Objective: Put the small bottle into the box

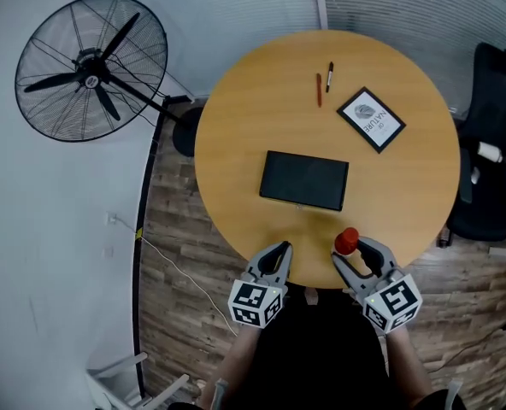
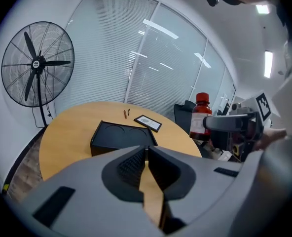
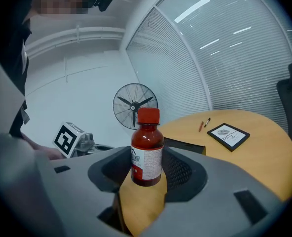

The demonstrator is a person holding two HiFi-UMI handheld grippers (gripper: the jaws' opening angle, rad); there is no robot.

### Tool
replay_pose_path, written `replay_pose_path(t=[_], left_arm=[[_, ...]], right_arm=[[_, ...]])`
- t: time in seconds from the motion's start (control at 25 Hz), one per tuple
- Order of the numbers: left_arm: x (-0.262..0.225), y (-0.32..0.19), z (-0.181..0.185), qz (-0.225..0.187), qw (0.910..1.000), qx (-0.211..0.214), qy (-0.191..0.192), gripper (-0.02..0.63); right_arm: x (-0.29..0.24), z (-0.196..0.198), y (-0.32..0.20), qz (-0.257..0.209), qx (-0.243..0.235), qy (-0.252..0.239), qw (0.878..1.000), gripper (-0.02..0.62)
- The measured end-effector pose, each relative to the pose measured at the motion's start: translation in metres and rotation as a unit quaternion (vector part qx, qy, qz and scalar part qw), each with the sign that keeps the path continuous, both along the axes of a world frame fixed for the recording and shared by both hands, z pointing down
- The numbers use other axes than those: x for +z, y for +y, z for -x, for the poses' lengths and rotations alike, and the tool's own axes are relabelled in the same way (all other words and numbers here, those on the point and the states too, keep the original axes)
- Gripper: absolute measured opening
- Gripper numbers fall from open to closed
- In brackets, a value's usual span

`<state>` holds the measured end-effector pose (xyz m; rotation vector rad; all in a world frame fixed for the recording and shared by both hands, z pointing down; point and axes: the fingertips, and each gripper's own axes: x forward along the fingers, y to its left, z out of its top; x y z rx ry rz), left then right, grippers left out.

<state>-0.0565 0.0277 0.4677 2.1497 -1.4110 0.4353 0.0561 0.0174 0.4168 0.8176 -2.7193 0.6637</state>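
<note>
A small brown bottle with a red cap [image 1: 346, 241] stands upright between the jaws of my right gripper [image 1: 355, 252], which is shut on it at the table's near edge. In the right gripper view the bottle [image 3: 147, 149] fills the middle, gripped at its lower body by the right gripper [image 3: 147, 168]. The black box [image 1: 304, 180] lies open in the middle of the round wooden table [image 1: 236, 126], beyond both grippers. My left gripper [image 1: 278, 253] is shut and empty, left of the bottle. Its view shows the left gripper [image 2: 146, 151], the box [image 2: 121, 137] ahead and the bottle [image 2: 201, 116] to the right.
Two pens [image 1: 324, 82] and a framed card [image 1: 371, 119] lie on the far side of the table. A standing fan [image 1: 91, 67] is at the left with a cable on the floor. A dark chair [image 1: 492, 161] stands at the right.
</note>
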Motion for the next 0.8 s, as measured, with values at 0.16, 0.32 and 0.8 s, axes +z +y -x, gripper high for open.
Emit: replay_pose_path(t=[0.16, 0.32, 0.8], left_arm=[[0.012, 0.001, -0.004, 0.011, 0.9998, 0.013, -0.001, 0.014], [0.025, -0.004, -0.002, 0.022, 0.9996, 0.016, -0.003, 0.028], [0.081, -0.043, 0.011, 0.042, 0.9989, -0.015, 0.012, 0.071]], right_arm=[[0.007, 0.001, -0.003, 0.006, -0.003, 0.002, 1.0, 0.206], [0.015, 0.004, -0.005, 0.015, 0.0, 0.007, 1.0, 0.206], [0.039, 0.013, -0.003, 0.033, -0.012, 0.033, 0.999, 0.206]])
